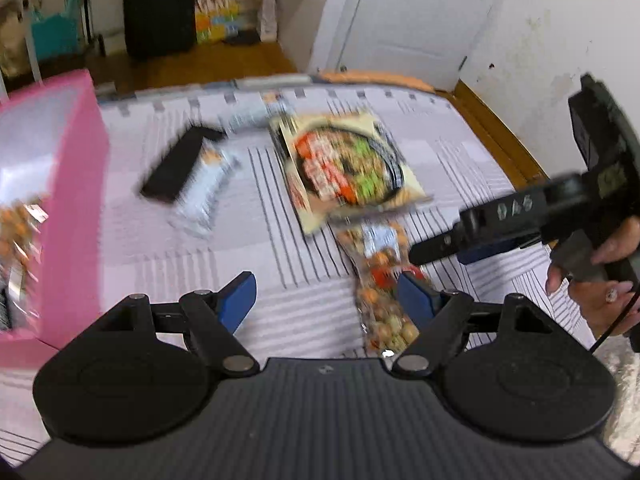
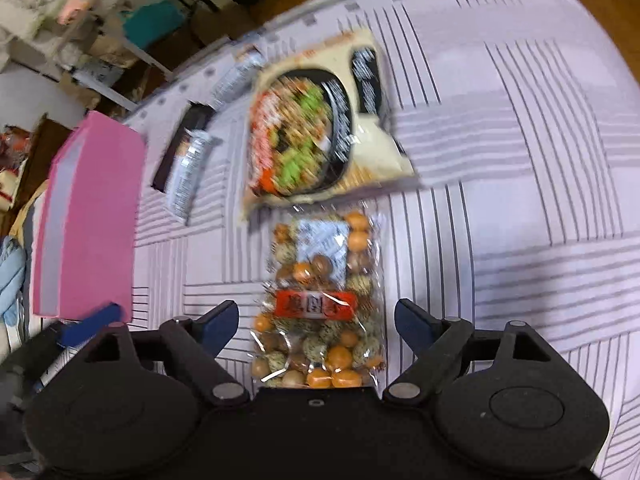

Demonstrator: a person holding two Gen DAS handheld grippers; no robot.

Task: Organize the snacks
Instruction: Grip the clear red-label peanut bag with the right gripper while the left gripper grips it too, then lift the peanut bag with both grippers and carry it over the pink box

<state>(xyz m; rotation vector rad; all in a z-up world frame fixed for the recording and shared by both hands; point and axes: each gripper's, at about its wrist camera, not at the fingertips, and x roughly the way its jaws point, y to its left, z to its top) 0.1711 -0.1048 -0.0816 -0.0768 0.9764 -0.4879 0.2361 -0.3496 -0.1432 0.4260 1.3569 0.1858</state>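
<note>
A clear bag of mixed coated nuts [image 2: 320, 300] with a red label lies on the striped bed sheet. My right gripper [image 2: 316, 316] is open above it, one finger on each side, with the pads apart from the bag. In the left wrist view the same bag [image 1: 380, 300] lies just right of my left gripper [image 1: 326, 292], which is open with nothing between its fingers. A hand holds the right gripper [image 1: 440, 250] at the right. A large cream snack bag [image 2: 316, 128] lies just beyond the nuts. The pink box [image 1: 76, 200] at the left holds another nut bag [image 1: 16, 232].
A black bar-shaped pack [image 1: 176, 164] and a silver wrapper [image 1: 208, 188] lie between the pink box and the cream bag. Another silver packet [image 2: 236, 76] lies farther back. The bed's wooden edge [image 1: 492, 128] runs along the right by a white wall. A black suitcase [image 1: 160, 4] stands on the floor.
</note>
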